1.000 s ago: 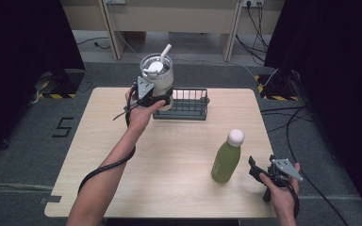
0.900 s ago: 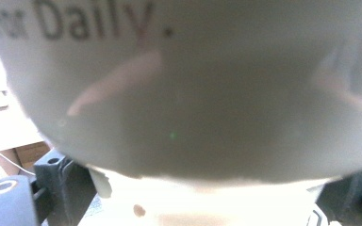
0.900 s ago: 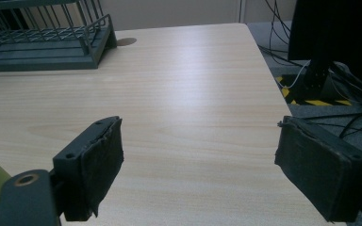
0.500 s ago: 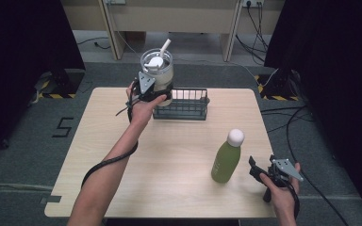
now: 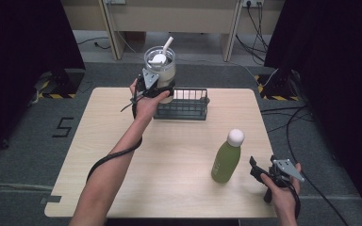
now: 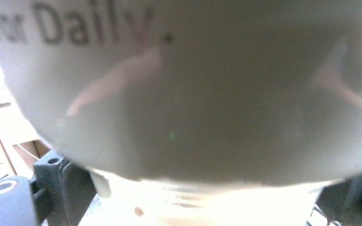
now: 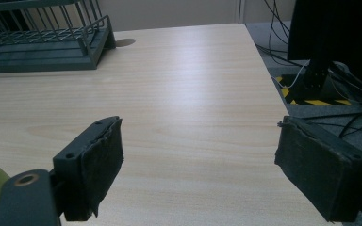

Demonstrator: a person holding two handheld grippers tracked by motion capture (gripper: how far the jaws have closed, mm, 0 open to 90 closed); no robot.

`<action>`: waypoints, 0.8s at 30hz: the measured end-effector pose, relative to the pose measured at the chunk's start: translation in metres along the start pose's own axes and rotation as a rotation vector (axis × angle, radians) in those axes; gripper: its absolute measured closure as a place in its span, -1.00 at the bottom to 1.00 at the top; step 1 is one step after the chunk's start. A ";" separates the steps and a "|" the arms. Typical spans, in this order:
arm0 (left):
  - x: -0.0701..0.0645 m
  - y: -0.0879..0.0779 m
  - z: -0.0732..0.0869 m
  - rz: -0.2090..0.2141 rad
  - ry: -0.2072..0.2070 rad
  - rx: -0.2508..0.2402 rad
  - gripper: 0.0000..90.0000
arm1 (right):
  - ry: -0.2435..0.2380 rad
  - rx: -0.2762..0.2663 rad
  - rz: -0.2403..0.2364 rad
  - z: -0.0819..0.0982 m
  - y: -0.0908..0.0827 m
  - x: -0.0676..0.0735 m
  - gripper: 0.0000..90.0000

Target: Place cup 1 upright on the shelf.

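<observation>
at the table's far edge, above the left end of the dark wire basket point(image 5: 181, 104) | our left gripper point(image 5: 153, 87) is clamped on the clear plastic cup of pale milky drink point(image 5: 160, 71), lidded, white straw | we judge it heavy, slick, squashable: grip the lower wall, upright | our right gripper point(image 5: 263, 175) gapes, holding nothing, beside the green bottle point(image 5: 226, 161)

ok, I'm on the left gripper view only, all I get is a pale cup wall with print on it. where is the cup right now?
Observer: The left gripper holds the cup up above the left end of the wire basket, off the table.
Operator: anything in the cup?
Observer: A white straw sticks out of its top.
Operator: right gripper busy?
Observer: No. The right gripper is open with nothing between the pads, low beside the green bottle.
</observation>
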State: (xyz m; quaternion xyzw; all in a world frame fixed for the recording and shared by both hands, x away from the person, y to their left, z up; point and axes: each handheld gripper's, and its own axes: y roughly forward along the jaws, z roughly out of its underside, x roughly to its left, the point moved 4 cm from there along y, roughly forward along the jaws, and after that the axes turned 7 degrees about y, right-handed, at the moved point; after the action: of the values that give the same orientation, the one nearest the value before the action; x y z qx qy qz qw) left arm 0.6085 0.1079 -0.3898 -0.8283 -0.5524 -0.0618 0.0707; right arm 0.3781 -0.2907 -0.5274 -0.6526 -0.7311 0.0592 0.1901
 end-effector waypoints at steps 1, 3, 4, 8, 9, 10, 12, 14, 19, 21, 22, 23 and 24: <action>0.000 0.001 0.001 -0.003 -0.001 0.000 -0.80 | 0.003 0.000 0.001 0.000 0.000 0.000 -0.66; 0.000 0.003 0.002 -0.008 -0.003 0.003 -0.80 | -0.002 0.001 0.000 0.001 0.000 0.000 -0.66; 0.000 0.005 0.003 -0.013 -0.003 0.005 -0.80 | -0.003 0.001 -0.002 0.001 0.001 0.001 -0.66; -0.002 0.010 0.005 -0.029 -0.010 0.004 -0.80 | -0.005 0.005 -0.006 0.001 0.001 0.002 -0.66; -0.002 0.011 0.005 -0.036 -0.010 0.005 -0.80 | -0.004 0.006 -0.005 0.002 0.001 0.002 -0.66; -0.002 0.012 0.005 -0.041 -0.014 0.001 -0.80 | -0.005 0.007 -0.007 0.002 0.001 0.002 -0.66; -0.003 0.015 0.006 -0.047 -0.024 0.000 -0.80 | -0.005 0.008 -0.008 0.002 0.001 0.002 -0.66; -0.004 0.017 0.006 -0.060 -0.021 0.004 -0.80 | -0.007 0.008 -0.009 0.002 0.001 0.002 -0.66; -0.005 0.022 0.007 -0.078 -0.003 0.004 -0.80 | -0.010 0.009 -0.011 0.003 0.001 0.002 -0.66; -0.006 0.024 0.008 -0.079 -0.007 0.004 -0.80 | -0.010 0.009 -0.013 0.003 0.001 0.002 -0.66; -0.006 0.025 0.008 -0.082 -0.008 0.005 -0.80 | -0.012 0.009 -0.014 0.003 0.001 0.002 -0.66; -0.006 0.026 0.009 -0.084 -0.007 0.006 -0.80 | -0.012 0.010 -0.016 0.003 0.001 0.003 -0.66; -0.006 0.026 0.009 -0.084 -0.007 0.006 -0.80 | -0.012 0.010 -0.016 0.003 0.001 0.003 -0.66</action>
State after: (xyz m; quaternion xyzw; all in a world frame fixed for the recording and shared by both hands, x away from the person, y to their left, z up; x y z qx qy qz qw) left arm 0.6306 0.0944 -0.4013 -0.8044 -0.5870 -0.0602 0.0686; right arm 0.3776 -0.2874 -0.5303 -0.6452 -0.7373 0.0651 0.1895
